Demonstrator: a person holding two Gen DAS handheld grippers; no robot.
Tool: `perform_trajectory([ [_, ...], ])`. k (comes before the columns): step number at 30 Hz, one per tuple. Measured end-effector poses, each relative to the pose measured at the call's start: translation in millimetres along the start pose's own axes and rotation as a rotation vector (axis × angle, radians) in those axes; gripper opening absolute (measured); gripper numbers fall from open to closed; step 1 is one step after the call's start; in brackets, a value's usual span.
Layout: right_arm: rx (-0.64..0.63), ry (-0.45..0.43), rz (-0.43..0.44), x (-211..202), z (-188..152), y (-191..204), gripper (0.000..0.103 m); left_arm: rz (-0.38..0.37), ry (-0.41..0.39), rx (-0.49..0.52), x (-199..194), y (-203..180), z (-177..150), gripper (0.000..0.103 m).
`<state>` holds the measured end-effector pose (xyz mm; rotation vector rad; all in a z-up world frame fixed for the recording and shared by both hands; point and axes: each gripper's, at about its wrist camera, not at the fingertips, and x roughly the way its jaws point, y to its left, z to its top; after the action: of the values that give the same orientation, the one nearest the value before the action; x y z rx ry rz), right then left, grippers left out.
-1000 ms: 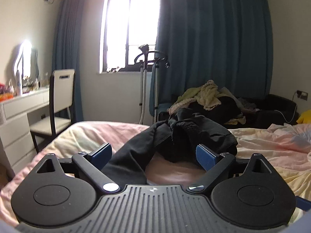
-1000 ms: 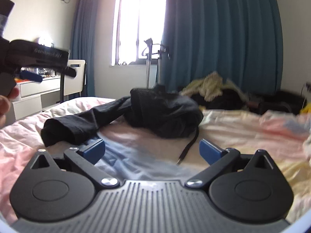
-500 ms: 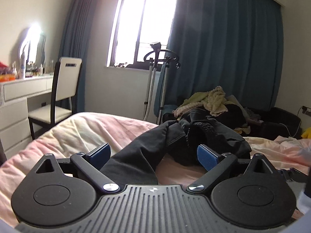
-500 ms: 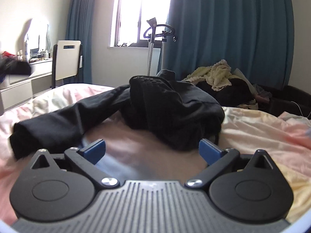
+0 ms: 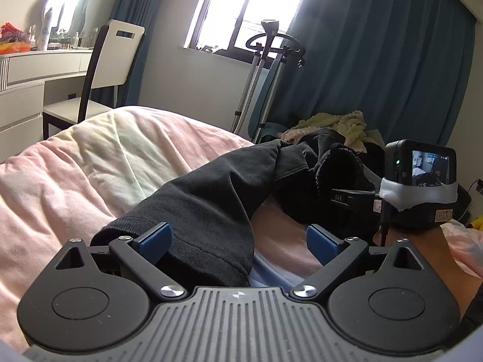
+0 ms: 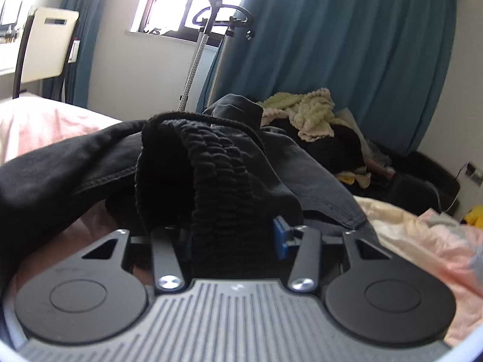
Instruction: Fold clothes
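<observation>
Black trousers (image 5: 217, 193) lie crumpled on the pink duvet (image 5: 90, 163). One leg stretches toward my left gripper (image 5: 238, 244), which is open; the leg's hem lies between its blue pads (image 5: 154, 241), close to the left one. In the right wrist view the ribbed elastic waistband (image 6: 217, 175) fills the gap of my right gripper (image 6: 229, 235). Its jaws are closing and the blue pad (image 6: 279, 238) presses the fabric; the other pad is hidden by cloth. The right gripper (image 5: 353, 196) with its camera also shows at the right of the left wrist view.
A pile of clothes (image 6: 314, 114) sits beyond the bed in front of the blue curtain (image 6: 347, 45). A garment steamer stand (image 5: 265, 60) is by the window. A white chair (image 5: 117, 48) and dresser (image 5: 30, 69) stand at the left.
My right gripper has moved in on the trousers and its jaws have narrowed around the waistband. The left gripper has sunk toward the leg hem and rolled; the right gripper now appears in its view.
</observation>
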<state>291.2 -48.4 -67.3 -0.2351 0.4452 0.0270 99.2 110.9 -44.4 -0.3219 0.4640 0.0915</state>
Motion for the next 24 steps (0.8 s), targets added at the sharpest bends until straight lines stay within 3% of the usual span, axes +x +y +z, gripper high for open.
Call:
perform_trajectory([
  [3, 0.047, -0.007, 0.052, -11.7, 4.3, -7.4, 0.028, -0.077, 0.038, -0.003, -0.3, -12.3, -14.0, 0.097],
  [7, 0.158, -0.086, 0.076, -39.1, 11.0, -33.6, 0.018, -0.113, 0.040, 0.140, -5.6, -38.8, -32.2, 0.097],
  [9, 0.199, -0.131, 0.078, -52.1, 15.7, -50.6, 0.016, -0.113, 0.033, 0.180, -7.8, -45.1, -37.7, 0.097],
  [14, 0.334, -0.219, 0.082, -86.9, 21.3, -113.3, 0.014, -0.103, 0.016, 0.164, -12.9, -45.0, -40.4, 0.097],
  [24, 0.602, -0.315, 0.014, -129.3, -7.4, -273.1, 0.012, -0.070, 0.024, 0.294, -11.2, -65.4, -55.1, 0.097],
])
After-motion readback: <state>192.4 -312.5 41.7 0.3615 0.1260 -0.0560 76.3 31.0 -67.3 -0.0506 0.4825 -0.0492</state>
